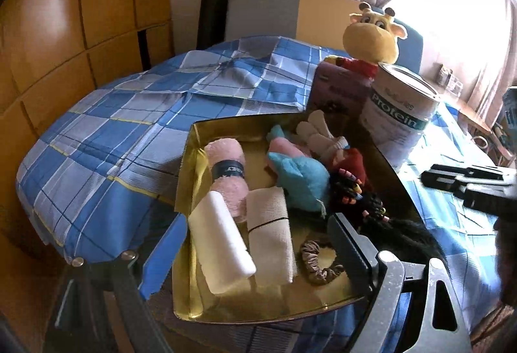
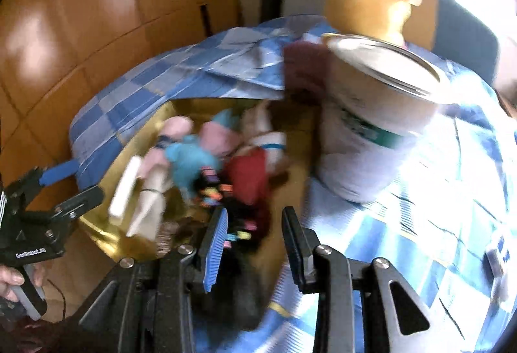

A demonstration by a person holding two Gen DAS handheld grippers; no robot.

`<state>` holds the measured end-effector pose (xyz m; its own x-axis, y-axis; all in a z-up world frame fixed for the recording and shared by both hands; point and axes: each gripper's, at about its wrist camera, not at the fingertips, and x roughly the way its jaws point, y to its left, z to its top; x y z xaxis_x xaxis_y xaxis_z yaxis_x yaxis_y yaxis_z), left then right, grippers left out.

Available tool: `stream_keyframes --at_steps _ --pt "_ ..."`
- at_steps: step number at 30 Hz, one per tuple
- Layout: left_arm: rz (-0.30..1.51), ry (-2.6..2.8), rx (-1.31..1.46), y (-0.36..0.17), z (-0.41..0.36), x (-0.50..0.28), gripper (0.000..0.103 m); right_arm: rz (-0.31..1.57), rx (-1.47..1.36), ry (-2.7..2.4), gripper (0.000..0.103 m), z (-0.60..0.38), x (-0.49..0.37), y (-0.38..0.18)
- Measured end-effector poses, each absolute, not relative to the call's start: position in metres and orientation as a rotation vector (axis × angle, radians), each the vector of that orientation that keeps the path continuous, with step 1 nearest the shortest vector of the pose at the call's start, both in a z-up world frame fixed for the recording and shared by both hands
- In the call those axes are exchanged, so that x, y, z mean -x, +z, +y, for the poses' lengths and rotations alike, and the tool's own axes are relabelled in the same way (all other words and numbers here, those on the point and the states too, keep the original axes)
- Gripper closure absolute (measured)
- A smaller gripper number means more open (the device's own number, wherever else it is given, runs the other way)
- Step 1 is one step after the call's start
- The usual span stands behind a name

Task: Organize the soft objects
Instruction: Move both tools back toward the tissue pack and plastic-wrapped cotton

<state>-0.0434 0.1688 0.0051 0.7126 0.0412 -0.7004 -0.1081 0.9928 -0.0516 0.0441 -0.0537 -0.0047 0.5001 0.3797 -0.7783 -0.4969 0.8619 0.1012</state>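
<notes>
My table has a blue checked cloth on it. The cloth hangs over the near edge, and the far half of it is bare, so there is a lot of room there. Next is the gold tray. It sits near the front edge of the table, and one corner points away from me. The soft things are all in this tray. A big white tin stands just past the tray's right side, and a yellow giraffe toy sits behind the tin.

In the tray, the pink rolled towel lies with its long side running from near to far. A white foam block leans over its near end, pointing the same way. The cream roll lies beside them, also near to far. A blue soft toy is in the middle. A brown scrunchie lies flat at the near right corner.

My left gripper is wide open with nothing in it, at the tray's left edge. My right gripper is partly open above the tray's right side. A dark furry thing with bright beads sits between its jaws, but the view is blurry and I cannot tell if they pinch it.
</notes>
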Motion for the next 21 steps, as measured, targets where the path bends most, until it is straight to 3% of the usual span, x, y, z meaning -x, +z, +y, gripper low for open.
stream_keyframes --at_steps 13,21 --pt "0.775 -0.036 0.057 0.01 0.134 0.036 0.014 0.976 -0.301 -0.055 0.068 -0.296 -0.075 -0.025" --pt "0.783 -0.153 0.006 0.017 0.092 0.027 0.014 0.931 -0.646 -0.41 0.061 -0.452 -0.06 -0.035"
